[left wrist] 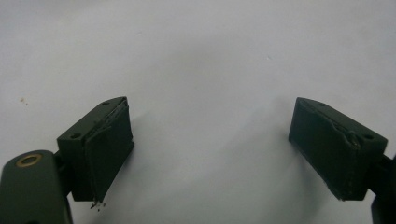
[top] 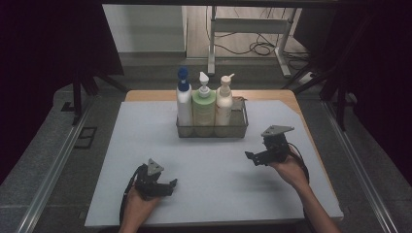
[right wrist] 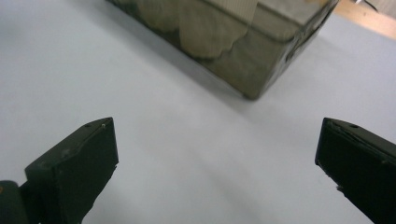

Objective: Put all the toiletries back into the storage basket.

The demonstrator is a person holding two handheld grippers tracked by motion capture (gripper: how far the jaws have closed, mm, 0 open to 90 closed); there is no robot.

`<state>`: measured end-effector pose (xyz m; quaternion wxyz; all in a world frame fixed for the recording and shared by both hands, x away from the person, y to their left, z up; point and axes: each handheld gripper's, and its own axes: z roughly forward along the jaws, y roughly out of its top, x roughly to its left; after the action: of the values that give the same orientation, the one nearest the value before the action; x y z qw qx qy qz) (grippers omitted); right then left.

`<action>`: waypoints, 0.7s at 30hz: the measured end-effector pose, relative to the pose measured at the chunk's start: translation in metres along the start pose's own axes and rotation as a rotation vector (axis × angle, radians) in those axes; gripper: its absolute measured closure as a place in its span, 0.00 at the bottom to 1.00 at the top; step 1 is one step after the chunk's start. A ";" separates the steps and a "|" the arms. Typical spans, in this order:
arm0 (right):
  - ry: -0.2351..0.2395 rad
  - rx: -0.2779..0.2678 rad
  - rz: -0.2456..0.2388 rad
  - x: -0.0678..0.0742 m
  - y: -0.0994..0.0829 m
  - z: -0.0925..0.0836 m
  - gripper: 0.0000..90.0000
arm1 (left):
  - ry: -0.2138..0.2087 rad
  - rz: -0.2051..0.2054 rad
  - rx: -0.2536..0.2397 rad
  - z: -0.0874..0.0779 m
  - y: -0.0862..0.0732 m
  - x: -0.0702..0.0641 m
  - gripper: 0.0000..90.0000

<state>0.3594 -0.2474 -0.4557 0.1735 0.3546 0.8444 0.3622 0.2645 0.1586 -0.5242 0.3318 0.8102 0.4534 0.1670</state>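
Observation:
A wire mesh basket (top: 212,130) stands at the middle back of the white mat and holds three upright bottles: a white one with a blue cap (top: 183,99), a green pump bottle (top: 204,104) and a cream pump bottle (top: 224,102). My right gripper (top: 252,158) hovers to the basket's front right, jaws open and empty; its own view shows the basket's corner (right wrist: 254,70) just ahead. My left gripper (top: 171,185) rests near the mat's front edge, open, with bare mat between its jaws (left wrist: 210,140).
The white mat (top: 145,160) lies on a wooden table (top: 145,95) with metal rails at both sides. A white frame with cables (top: 252,29) stands behind the table. Dark curtains flank the scene.

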 end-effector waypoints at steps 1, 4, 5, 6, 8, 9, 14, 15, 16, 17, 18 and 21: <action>0.000 -0.001 0.000 0.001 -0.004 0.000 0.00 | 0.000 0.000 0.000 0.000 0.000 0.000 0.15; -0.004 0.008 -0.001 0.004 -0.017 -0.001 0.00 | 0.000 0.001 0.002 0.000 0.000 0.000 0.15; -0.007 0.012 -0.004 0.004 -0.021 -0.002 0.00 | 0.001 0.001 0.001 0.000 0.000 0.000 0.15; -0.007 0.014 -0.006 0.005 -0.026 -0.002 0.00 | 0.001 0.001 0.001 0.000 0.000 0.000 0.15; -0.011 0.021 -0.008 0.006 -0.032 -0.002 0.00 | 0.001 0.001 0.001 0.000 0.000 0.000 0.15; -0.012 0.025 -0.007 0.006 -0.037 -0.001 0.00 | 0.001 0.000 0.001 0.000 0.000 0.000 0.15; -0.003 0.026 0.005 0.007 -0.058 0.002 0.00 | 0.001 0.001 0.001 0.000 0.000 0.000 0.15; -0.001 0.029 0.010 0.007 -0.061 0.003 0.00 | 0.001 0.001 0.000 0.000 0.000 0.000 0.15; 0.000 0.034 0.011 0.007 -0.067 0.005 0.00 | 0.001 0.001 0.000 0.000 0.000 0.000 0.15; -0.001 0.037 0.011 0.007 -0.070 0.006 0.00 | 0.001 0.001 0.001 0.000 0.000 0.000 0.15; -0.001 0.045 0.013 0.007 -0.075 0.007 0.00 | 0.001 0.001 0.001 0.000 0.000 0.000 0.15; 0.008 0.052 0.029 0.006 -0.082 0.009 0.00 | 0.001 0.001 0.000 0.000 0.000 0.000 0.15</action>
<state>0.3207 -0.2787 -0.5223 0.1554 0.3699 0.8489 0.3441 0.2643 0.1585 -0.5241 0.3314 0.8103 0.4533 0.1677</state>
